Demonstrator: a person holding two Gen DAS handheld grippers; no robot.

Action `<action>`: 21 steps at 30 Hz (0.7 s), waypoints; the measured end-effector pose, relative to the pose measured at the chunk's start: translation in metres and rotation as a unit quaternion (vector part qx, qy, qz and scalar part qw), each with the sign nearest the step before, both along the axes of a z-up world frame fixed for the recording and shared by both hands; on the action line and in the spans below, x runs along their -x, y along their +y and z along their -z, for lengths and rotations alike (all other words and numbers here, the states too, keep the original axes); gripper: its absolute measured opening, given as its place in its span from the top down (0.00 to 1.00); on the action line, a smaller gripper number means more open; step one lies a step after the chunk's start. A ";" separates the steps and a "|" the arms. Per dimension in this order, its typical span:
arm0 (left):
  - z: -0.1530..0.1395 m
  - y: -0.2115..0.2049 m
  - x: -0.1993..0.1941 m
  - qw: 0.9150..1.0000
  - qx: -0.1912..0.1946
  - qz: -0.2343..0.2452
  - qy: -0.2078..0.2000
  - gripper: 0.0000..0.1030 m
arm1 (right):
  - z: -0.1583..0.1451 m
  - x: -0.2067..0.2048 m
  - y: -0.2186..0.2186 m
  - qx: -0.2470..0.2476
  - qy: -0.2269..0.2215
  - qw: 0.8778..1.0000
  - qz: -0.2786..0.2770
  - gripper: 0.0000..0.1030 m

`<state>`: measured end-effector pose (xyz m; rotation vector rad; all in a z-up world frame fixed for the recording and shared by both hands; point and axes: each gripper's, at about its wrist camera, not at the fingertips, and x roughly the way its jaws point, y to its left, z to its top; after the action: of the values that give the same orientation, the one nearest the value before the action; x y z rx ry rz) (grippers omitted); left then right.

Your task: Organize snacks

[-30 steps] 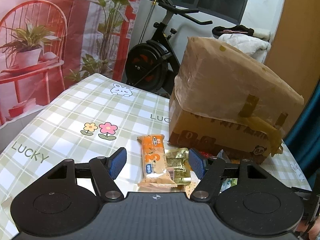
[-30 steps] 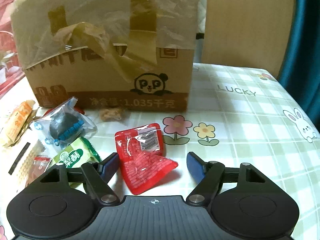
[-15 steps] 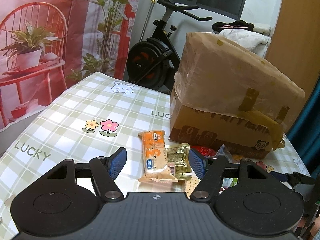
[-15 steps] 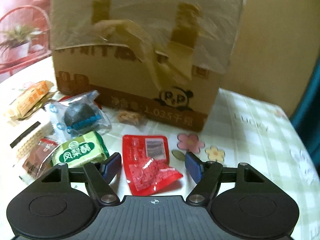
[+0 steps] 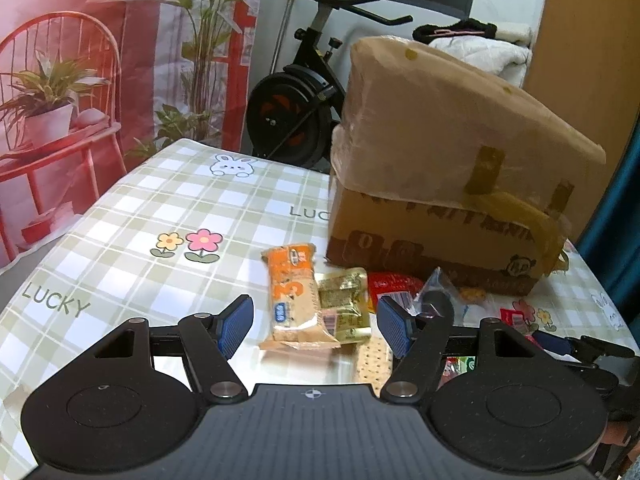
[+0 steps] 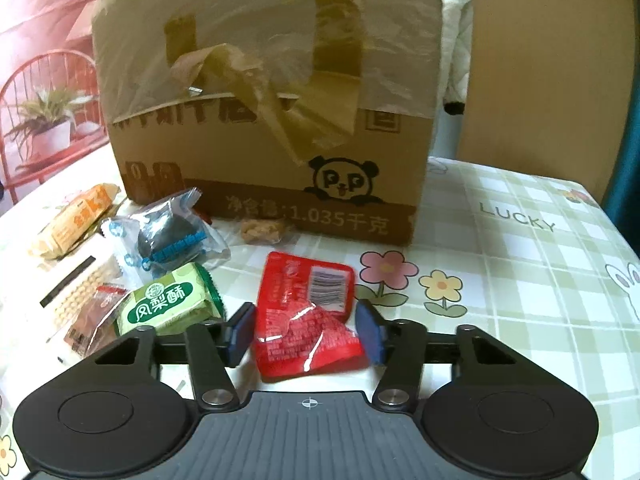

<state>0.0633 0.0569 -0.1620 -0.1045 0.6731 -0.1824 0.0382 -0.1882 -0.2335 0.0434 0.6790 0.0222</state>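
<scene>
My right gripper (image 6: 306, 332) is closing its jaws, and the blue pads meet the two side edges of a red snack packet (image 6: 304, 312) that lies on the checked tablecloth (image 6: 500, 264). Left of it are a green pastry packet (image 6: 168, 304), a clear packet with a dark ball (image 6: 168, 232) and an orange bar (image 6: 76, 220). My left gripper (image 5: 316, 324) hangs open just above the orange bar (image 5: 294, 292) and a gold packet (image 5: 346, 304), touching neither. A taped cardboard box (image 6: 272, 120) with a panda print stands behind the snacks.
The box (image 5: 440, 184) takes up the table's far right. A cracker pack (image 6: 80, 284), a brown packet (image 6: 96, 320) and a small unwrapped beige snack (image 6: 264, 230) lie among the rest. An exercise bike (image 5: 304, 96) stands past the far edge. Bare cloth (image 5: 140, 220) stretches left.
The right gripper's jaws have come in from wide apart onto the sides of the red packet, and its view has swung slightly. The left gripper holds almost still, open.
</scene>
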 end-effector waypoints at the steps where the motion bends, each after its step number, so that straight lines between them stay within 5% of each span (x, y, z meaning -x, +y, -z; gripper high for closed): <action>1: 0.000 -0.002 0.001 1.000 -0.002 0.003 0.000 0.32 | 0.000 0.001 -0.001 -0.003 -0.002 1.000 -0.002 0.54; 12: 0.011 -0.016 0.007 0.999 -0.028 0.034 0.014 0.32 | -0.005 0.017 -0.010 -0.027 -0.048 0.998 0.010 0.67; 21: 0.017 -0.019 0.011 0.998 -0.034 0.047 0.032 0.33 | -0.002 0.011 -0.007 -0.026 -0.030 0.999 0.013 0.61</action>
<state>0.0525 0.0378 -0.1790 -0.0145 0.7475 -0.2468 0.0269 -0.1952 -0.2311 0.1017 0.6168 0.0164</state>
